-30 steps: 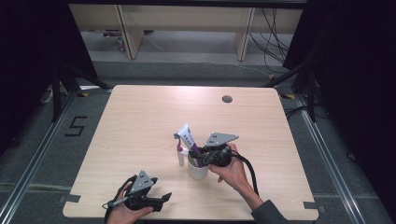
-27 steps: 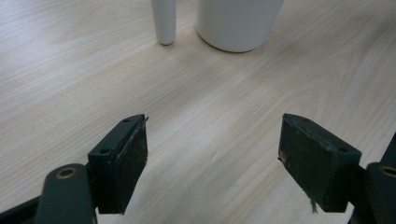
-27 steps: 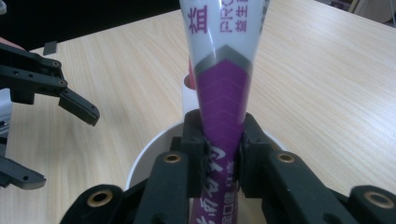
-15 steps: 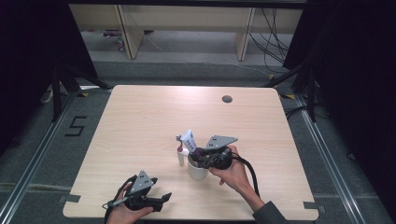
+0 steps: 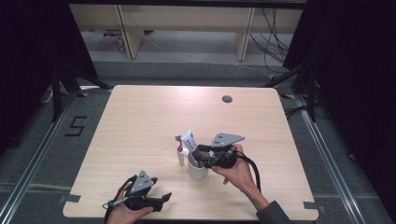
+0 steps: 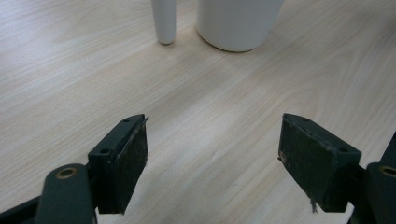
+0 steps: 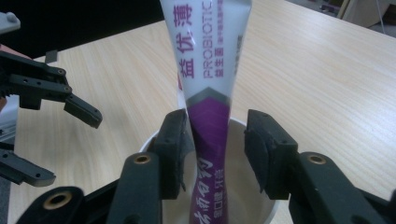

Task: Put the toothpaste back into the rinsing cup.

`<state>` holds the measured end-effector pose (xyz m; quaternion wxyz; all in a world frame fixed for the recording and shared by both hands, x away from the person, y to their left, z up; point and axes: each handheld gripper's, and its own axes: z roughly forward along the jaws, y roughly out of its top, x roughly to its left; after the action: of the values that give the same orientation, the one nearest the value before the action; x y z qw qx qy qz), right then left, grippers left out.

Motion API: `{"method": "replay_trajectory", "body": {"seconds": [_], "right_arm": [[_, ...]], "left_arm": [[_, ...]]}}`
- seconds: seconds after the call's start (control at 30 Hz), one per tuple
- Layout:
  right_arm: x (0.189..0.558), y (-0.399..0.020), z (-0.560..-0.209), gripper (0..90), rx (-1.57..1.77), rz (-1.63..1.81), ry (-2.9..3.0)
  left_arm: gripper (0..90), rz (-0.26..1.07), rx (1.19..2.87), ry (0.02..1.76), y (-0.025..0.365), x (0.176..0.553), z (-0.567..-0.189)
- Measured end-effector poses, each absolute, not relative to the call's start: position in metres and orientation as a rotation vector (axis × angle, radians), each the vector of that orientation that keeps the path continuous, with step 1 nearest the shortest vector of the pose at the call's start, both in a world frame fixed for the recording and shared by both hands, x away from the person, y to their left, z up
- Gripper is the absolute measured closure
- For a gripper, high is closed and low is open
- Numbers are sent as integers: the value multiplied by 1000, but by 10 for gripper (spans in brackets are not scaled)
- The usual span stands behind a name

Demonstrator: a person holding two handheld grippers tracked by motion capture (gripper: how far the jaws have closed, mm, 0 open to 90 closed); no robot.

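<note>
White cup [image 5: 197, 171] holds toothpaste tube [image 7: 212, 79], upright.

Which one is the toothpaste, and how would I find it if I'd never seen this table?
Start at the light wooden table and find the white cup near its front middle. The toothpaste tube stands up out of that cup, between the right gripper's just-opened fingers. It is white on top and purple below with printed writing, unlike the plain white toothbrush handle beside the cup.
</note>
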<state>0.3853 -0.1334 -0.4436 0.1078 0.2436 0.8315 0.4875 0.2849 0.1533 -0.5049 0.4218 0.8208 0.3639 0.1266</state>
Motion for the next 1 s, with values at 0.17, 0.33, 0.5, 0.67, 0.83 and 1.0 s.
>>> {"method": "replay_trajectory", "body": {"seconds": [0.17, 0.33, 0.5, 0.67, 0.83, 1.0], "right_arm": [[383, -138, -438, 550, 765, 1444, 2437], [384, -143, -436, 505, 762, 1467, 2417], [381, -152, -432, 458, 780, 1469, 2400], [381, -163, -429, 421, 806, 1474, 2375], [381, -175, -428, 399, 832, 1477, 2348], [381, -187, -429, 385, 855, 1485, 2328]], "left_arm": [[237, 321, 2051, 915, 153, 285, -505], [237, 316, 2032, 928, 152, 285, -505], [236, 324, 2034, 925, 153, 285, -505], [231, 323, 2052, 903, 154, 286, -506], [226, 325, 2049, 907, 153, 286, -506], [221, 342, 2051, 915, 153, 286, -506]]}}
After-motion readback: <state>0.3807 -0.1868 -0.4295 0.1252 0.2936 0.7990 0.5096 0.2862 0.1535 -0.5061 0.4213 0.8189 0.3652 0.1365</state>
